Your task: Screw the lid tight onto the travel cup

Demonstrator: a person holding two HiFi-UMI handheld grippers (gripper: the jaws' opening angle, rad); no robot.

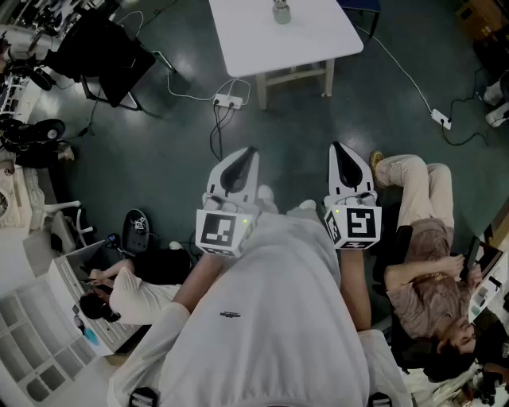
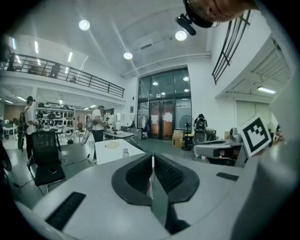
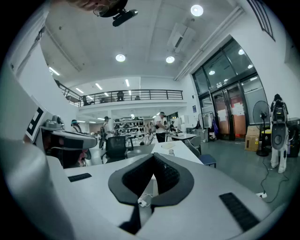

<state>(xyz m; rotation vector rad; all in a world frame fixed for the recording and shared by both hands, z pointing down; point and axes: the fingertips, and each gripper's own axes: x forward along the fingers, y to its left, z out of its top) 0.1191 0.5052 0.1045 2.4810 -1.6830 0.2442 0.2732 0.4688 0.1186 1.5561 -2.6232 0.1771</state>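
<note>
A dark floor (image 1: 318,135) fills most of the head view. At the top of that view stands a white table (image 1: 318,40), well apart from the person who holds the tongs. The table carries the cup (image 1: 281,11), upright near its far edge, and a flat pale item lies beside the cup in the gripper views. The cup is too small to tell what is in it, or whether its lid is on.

A black chair (image 1: 107,52) stands at the upper left. A second person (image 1: 429,270) sits on the floor at the right. At the lower left is a white shelf unit (image 1: 32,350); what is in its compartments cannot be made out.

The left gripper (image 1: 246,155) and the right gripper (image 1: 338,149) are held close to the body, side by side and about level, both pointing toward the table. On each, the jaws are pressed together with nothing between them. Neither touches the cup.

A white power strip (image 1: 227,101) lies on the floor between the grippers and the table, by a table leg, with cables running from it.
</note>
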